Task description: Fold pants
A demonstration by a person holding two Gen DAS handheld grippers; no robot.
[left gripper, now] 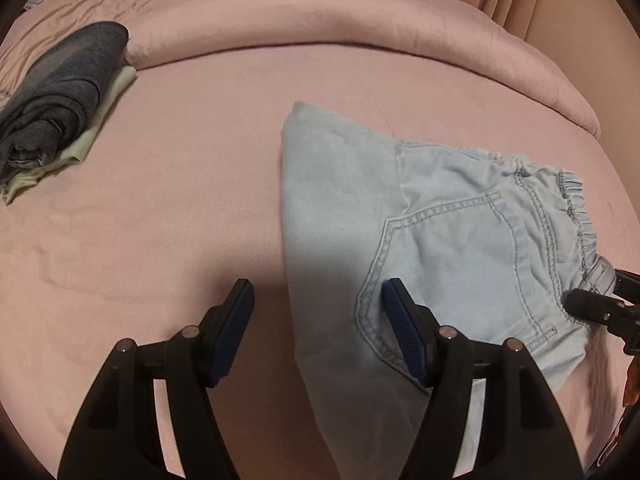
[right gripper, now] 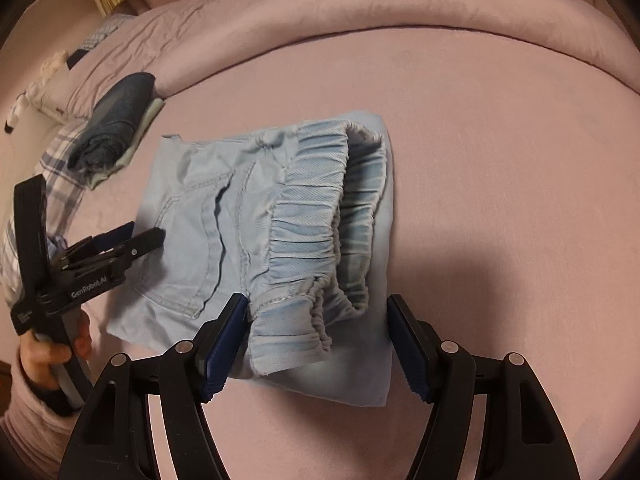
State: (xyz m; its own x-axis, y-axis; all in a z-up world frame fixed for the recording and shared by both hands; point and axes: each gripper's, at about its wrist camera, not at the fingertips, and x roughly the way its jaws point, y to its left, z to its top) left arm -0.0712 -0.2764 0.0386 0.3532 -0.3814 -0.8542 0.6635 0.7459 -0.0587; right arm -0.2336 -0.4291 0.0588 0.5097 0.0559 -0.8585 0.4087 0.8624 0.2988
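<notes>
Pink bedding (left gripper: 160, 200) covers the whole work surface, with a rolled duvet (left gripper: 320, 36) along the far edge and a stack of already folded clothes (left gripper: 60, 96) off to the left. Near the front lie the light blue pants (left gripper: 460, 240), folded into a compact packet with the back pocket (left gripper: 448, 248) up and the elastic waistband (right gripper: 308, 216) gaping at the right end. Both tools stand well open and hold nothing: the left gripper (left gripper: 318, 300) straddles the packet's left edge, one pad over bare bedding and the other over the pocket seam, while the right gripper (right gripper: 316, 320) hovers at the waistband's near corner, which sits between its pads; I cannot tell whether either pad touches the cloth. The packet looks nearly finished, so the sensible next step seems to be one last fold or a tidy-up. To do it well, each tool should pinch all layers at its corner, lift together, and lay the edges flush before letting go.
</notes>
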